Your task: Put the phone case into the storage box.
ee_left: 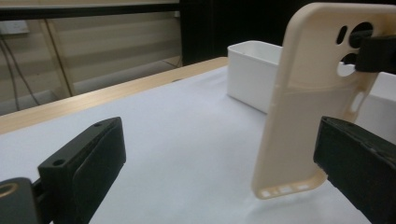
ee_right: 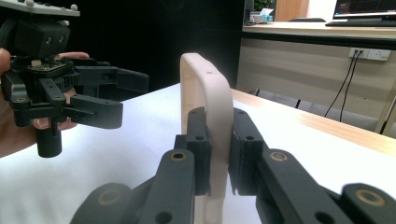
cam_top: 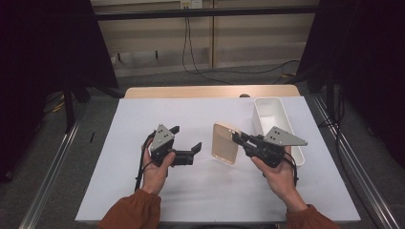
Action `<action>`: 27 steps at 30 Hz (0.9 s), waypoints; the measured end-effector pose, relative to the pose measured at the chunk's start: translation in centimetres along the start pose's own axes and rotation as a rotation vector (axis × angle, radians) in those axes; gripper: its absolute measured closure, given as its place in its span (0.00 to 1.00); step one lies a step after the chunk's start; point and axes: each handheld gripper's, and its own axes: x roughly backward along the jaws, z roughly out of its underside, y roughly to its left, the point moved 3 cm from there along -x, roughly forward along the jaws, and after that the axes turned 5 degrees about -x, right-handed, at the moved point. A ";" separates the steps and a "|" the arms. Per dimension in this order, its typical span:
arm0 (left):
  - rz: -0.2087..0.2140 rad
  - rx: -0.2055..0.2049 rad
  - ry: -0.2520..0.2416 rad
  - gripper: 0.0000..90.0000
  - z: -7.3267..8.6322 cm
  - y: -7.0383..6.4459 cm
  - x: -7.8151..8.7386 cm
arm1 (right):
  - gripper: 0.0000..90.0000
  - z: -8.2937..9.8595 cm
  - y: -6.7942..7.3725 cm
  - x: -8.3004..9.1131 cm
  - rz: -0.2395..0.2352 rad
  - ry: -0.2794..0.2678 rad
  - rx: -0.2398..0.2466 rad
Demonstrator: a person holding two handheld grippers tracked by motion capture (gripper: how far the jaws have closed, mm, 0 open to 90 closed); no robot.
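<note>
A beige phone case stands on edge over the white mat, with my right gripper shut on its camera-hole end. In the right gripper view the two jaws press the case's rim from both sides, and the right gripper holds it upright. My left gripper is open, a short way left of the case and pointing at it. In the left gripper view the case rises just inside the right jaw, with the left gripper spread wide. The left gripper also appears opposite in the right gripper view.
A white rectangular bin sits at the right of the mat, behind the right hand; it is also in the left gripper view. The white mat covers a wooden table. Cables hang on the far wall.
</note>
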 end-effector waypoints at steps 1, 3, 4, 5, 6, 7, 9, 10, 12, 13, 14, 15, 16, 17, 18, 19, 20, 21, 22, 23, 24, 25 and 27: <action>0.001 0.008 -0.003 0.03 0.1 0.1 0.1 | 0.89 0.0 0.0 0.0 0.002 -0.003 -0.002; -0.010 0.032 -0.008 0.03 0.3 0.5 0.4 | 0.89 -0.1 -0.1 0.1 0.003 -0.004 -0.003; -0.023 0.039 -0.010 0.03 0.4 0.7 0.5 | 0.89 -0.1 -0.1 0.1 0.004 -0.003 -0.002; -0.027 0.051 -0.019 0.03 0.4 0.8 0.7 | 0.89 -0.1 -0.2 0.1 0.005 -0.005 -0.003; -0.025 0.049 -0.020 0.03 0.4 1.0 0.9 | 0.89 -0.1 -0.2 0.1 0.004 -0.007 -0.003; -0.031 0.051 -0.023 0.03 0.4 1.0 1.1 | 0.89 -0.1 -0.2 0.1 0.005 -0.010 -0.005; -0.039 0.043 -0.041 0.03 0.4 1.3 1.6 | 0.89 -0.1 -0.2 0.2 0.006 -0.011 -0.006; -0.041 0.052 -0.045 0.03 0.5 1.3 1.9 | 0.89 -0.1 -0.3 0.2 0.006 -0.011 -0.006; -0.052 0.023 -0.045 0.03 0.7 1.5 2.5 | 0.89 -0.1 -0.3 0.3 0.003 -0.010 -0.005; -0.050 0.015 -0.042 0.03 0.8 1.6 2.6 | 0.89 -0.1 -0.3 0.3 0.004 -0.009 -0.005; -0.051 0.013 -0.039 0.03 1.0 1.7 2.8 | 0.89 -0.1 -0.3 0.3 0.006 -0.008 -0.005; -0.056 0.015 -0.042 0.03 1.1 1.7 3.0 | 0.89 -0.1 -0.3 0.3 0.006 -0.009 -0.005; -0.059 0.014 -0.045 0.03 1.3 1.8 3.2 | 0.89 -0.1 -0.3 0.3 0.006 -0.010 -0.004; -0.064 0.017 -0.050 0.03 1.4 1.9 3.4 | 0.89 -0.2 -0.3 0.3 0.006 -0.011 -0.003; -0.065 0.016 -0.049 0.03 1.4 2.0 3.7 | 0.89 -0.2 -0.3 0.3 0.007 -0.013 -0.002; -0.073 0.012 -0.053 0.03 1.5 2.2 3.9 | 0.89 -0.2 -0.4 0.3 0.007 -0.013 -0.001; -0.082 0.014 -0.056 0.03 1.5 2.3 4.1 | 0.89 -0.2 -0.3 0.4 0.008 -0.014 -0.001; -0.085 0.008 -0.058 0.03 1.5 2.5 4.4 | 0.89 -0.2 -0.3 0.4 0.008 -0.014 -0.002; -0.086 0.017 -0.065 0.03 1.6 2.7 4.7 | 0.89 -0.2 -0.4 0.4 0.009 -0.014 -0.001; -0.087 0.017 -0.064 0.03 1.6 2.9 5.0 | 0.89 -0.2 -0.4 0.4 0.007 -0.018 -0.003; -0.089 0.018 -0.067 0.03 1.7 3.0 5.2 | 0.89 -0.2 -0.4 0.5 0.007 -0.019 -0.002; -0.101 0.015 -0.066 0.03 1.8 3.2 5.5 | 0.89 -0.3 -0.4 0.5 0.006 -0.020 -0.002; -0.104 0.022 -0.065 0.03 2.1 3.5 5.9 | 0.89 -0.3 -0.5 0.6 0.008 -0.021 -0.003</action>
